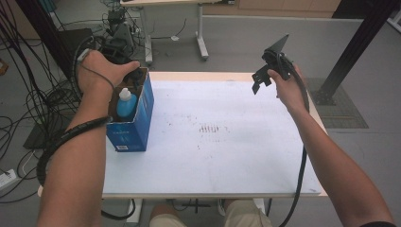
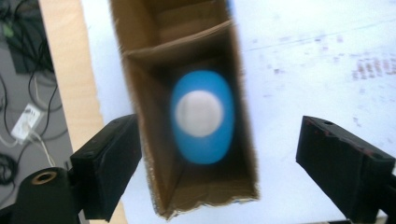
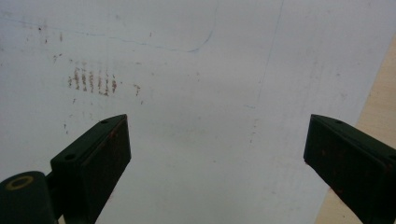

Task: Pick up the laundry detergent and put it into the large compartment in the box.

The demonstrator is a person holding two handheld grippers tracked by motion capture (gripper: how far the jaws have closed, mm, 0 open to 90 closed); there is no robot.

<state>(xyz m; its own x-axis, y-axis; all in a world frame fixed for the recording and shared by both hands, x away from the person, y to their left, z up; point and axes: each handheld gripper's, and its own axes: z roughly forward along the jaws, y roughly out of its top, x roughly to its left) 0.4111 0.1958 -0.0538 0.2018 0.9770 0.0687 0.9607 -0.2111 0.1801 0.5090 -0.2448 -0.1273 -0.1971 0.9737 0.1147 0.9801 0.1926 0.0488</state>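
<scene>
Left claw [image 2: 215, 154] hangs over the open top of the box [image 1: 137, 118], jaws spread wide, one on each side of the box in the left gripper view, pinching nothing. In the high view the left hand [image 1: 101, 68] covers that claw at the box's far end. Box is blue outside, brown card inside, standing at the left edge of the tabletop [image 1: 213, 161], with a card divider [image 2: 177, 44] splitting it into two compartments. Bottle [image 2: 201, 116], blue with a white cap [image 2: 198, 113], stands upright in the compartment nearer the person; the other compartment looks dark, contents can't tell. Bottle is blurred in the left gripper view; box walls sit close around it on all sides. Right claw [image 1: 261, 81] is held up in the air over the far right part of the tabletop, well apart from the box, jaws spread, nothing between them. Right hand [image 1: 288, 87] grips it, cable [image 1: 299, 184] trailing down along the forearm. Below it, a white tabletop sheet with a patch of reddish marks [image 3: 93, 81] near the middle and a faint pen line. Off the tabletop: cables [image 1: 23, 109] on the floor at left, second table's legs [image 1: 201, 40] beyond, black frame post [image 1: 350, 52] at right.
</scene>
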